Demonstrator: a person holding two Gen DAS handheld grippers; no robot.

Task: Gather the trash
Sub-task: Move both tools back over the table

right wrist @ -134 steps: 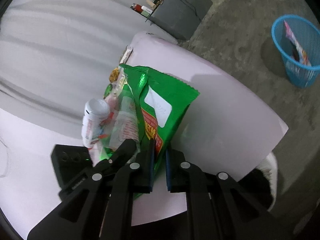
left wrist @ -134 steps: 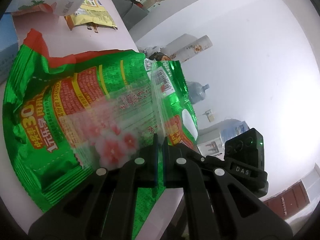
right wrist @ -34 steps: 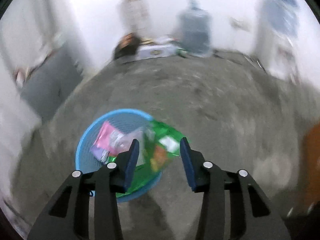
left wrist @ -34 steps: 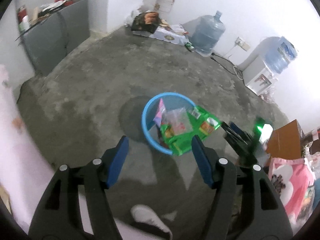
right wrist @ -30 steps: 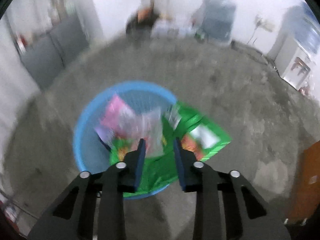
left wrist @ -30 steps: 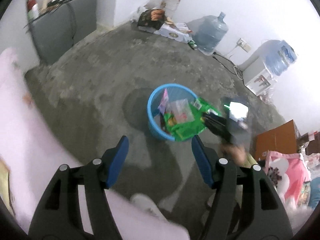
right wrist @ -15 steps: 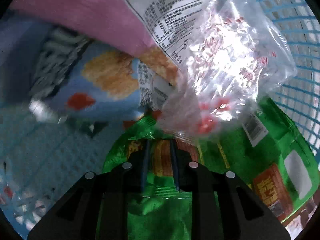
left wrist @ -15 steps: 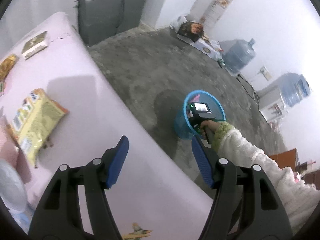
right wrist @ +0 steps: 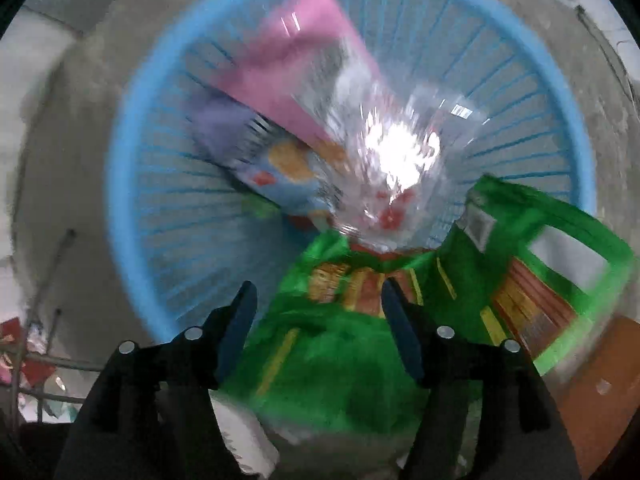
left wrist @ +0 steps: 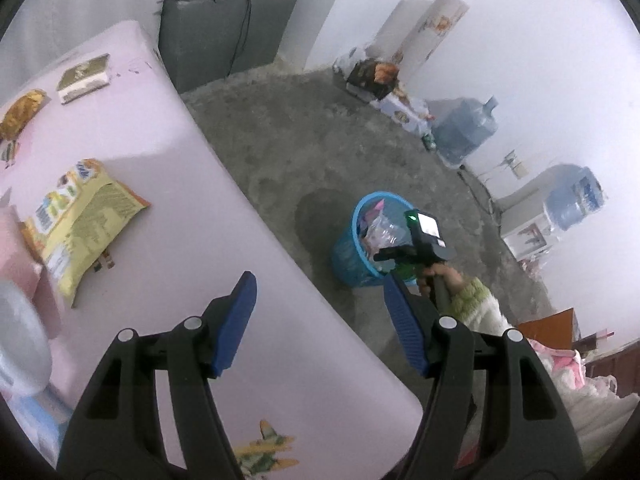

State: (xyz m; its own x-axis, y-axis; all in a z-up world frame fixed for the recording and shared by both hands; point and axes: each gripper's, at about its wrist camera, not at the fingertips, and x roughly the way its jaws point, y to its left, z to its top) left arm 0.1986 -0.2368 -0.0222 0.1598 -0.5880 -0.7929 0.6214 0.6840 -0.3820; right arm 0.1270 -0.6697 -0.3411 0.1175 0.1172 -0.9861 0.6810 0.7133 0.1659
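Note:
My right gripper [right wrist: 318,296] points down over the blue basket [right wrist: 132,160]; its jaws are opening. A green snack bag [right wrist: 340,360] lies under them, draped over the near rim, and neither pad touches it. A clear bag [right wrist: 400,152], a pink wrapper [right wrist: 288,64] and a blue wrapper [right wrist: 280,176] lie inside. In the left wrist view the basket [left wrist: 348,256] stands on the floor, with a hand [left wrist: 440,274] holding the right gripper above it. My left gripper [left wrist: 318,292] is open and empty over the pink table [left wrist: 160,160], where a yellow snack bag [left wrist: 80,216] lies.
Two small packets [left wrist: 82,78] lie at the table's far end, and a white object [left wrist: 20,340] near its left edge. On the concrete floor are a grey cabinet [left wrist: 224,36], boxes [left wrist: 376,80], a water jug [left wrist: 464,136], a dispenser [left wrist: 568,200] and a brown box [left wrist: 548,328].
The right gripper was shut on the green bag deep in the basket; now its jaws stand apart and it has pulled back above the rim. The left view has swung slightly further over the table.

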